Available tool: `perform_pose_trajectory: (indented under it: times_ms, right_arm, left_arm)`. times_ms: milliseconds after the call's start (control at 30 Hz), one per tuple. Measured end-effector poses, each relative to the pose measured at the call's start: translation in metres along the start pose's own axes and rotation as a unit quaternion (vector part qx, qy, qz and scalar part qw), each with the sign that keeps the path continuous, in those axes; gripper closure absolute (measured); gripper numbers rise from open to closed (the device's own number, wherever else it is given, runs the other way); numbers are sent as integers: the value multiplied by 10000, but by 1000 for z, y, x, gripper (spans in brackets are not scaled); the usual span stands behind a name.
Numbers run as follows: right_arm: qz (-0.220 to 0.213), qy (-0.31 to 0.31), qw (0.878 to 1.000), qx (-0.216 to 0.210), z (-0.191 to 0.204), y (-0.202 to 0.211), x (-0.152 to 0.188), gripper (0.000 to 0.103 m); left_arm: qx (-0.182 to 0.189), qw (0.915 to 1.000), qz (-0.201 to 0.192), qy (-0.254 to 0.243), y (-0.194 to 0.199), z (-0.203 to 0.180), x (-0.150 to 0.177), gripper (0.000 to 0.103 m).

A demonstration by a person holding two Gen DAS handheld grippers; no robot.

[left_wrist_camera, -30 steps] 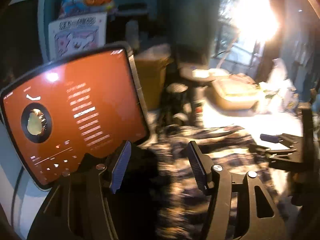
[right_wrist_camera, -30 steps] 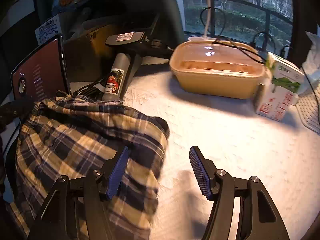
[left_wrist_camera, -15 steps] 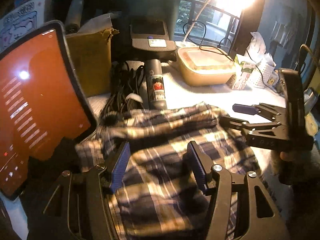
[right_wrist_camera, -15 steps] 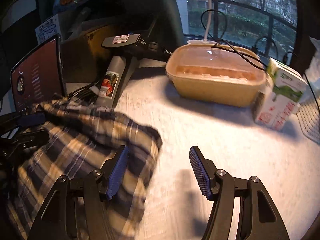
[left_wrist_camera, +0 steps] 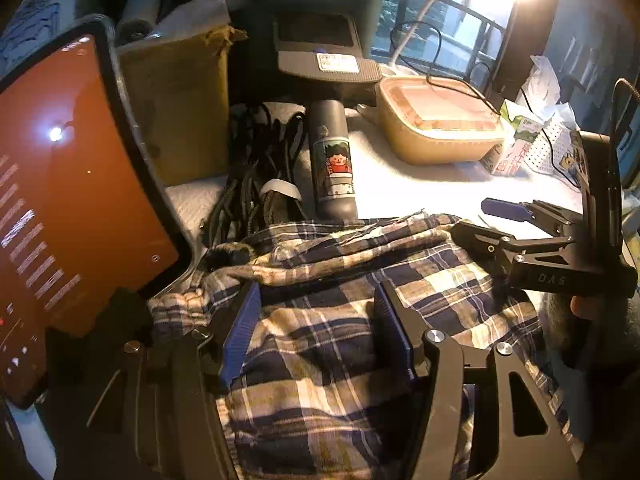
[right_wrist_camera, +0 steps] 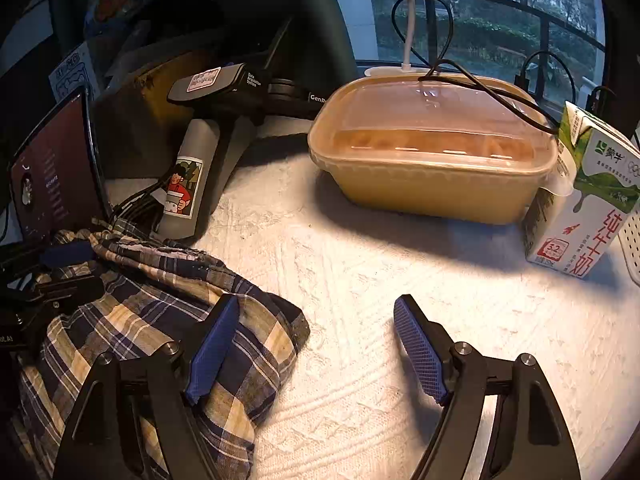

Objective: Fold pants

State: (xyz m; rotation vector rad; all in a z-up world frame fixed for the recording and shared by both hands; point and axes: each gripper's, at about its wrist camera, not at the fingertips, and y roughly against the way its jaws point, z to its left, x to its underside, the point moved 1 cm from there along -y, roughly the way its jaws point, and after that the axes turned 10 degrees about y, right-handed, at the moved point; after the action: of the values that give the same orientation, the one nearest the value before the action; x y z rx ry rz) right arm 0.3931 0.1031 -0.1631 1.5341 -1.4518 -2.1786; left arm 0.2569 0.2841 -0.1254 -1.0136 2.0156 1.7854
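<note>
The plaid navy-and-tan pants point(left_wrist_camera: 344, 320) lie bunched on the white textured tablecloth point(right_wrist_camera: 380, 280); they also show in the right wrist view point(right_wrist_camera: 160, 320). My left gripper point(left_wrist_camera: 316, 336) is open and hovers over the middle of the pants, its jaws apart with cloth showing between them. My right gripper point(right_wrist_camera: 316, 344) is open at the pants' right edge, its left finger over the cloth and its right finger over bare tablecloth. The right gripper also shows in the left wrist view point(left_wrist_camera: 500, 220) at the pants' far right corner.
A lit tablet point(left_wrist_camera: 60, 200) stands at the left. A cable bundle point(left_wrist_camera: 256, 184) and a dark bottle point(left_wrist_camera: 334, 168) lie behind the pants. A lidded food container point(right_wrist_camera: 432, 152) and a milk carton point(right_wrist_camera: 580, 200) stand at the back right.
My left gripper has swung right from facing the tablet to over the pants. The pants have been drawn in toward the left. Both grippers stay open.
</note>
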Motion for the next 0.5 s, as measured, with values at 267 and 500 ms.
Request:
perform_pose_trajectory:
  times_ms: [267, 500]
  right_arm:
    - [-105, 120, 9993, 333, 6, 44, 14, 22]
    - [-97, 160, 9985, 522, 17, 82, 44, 22]
  left_arm:
    - [293, 9960, -842, 90, 59, -11, 21, 24]
    - [393, 9956, -847, 88, 76, -23, 51, 24]
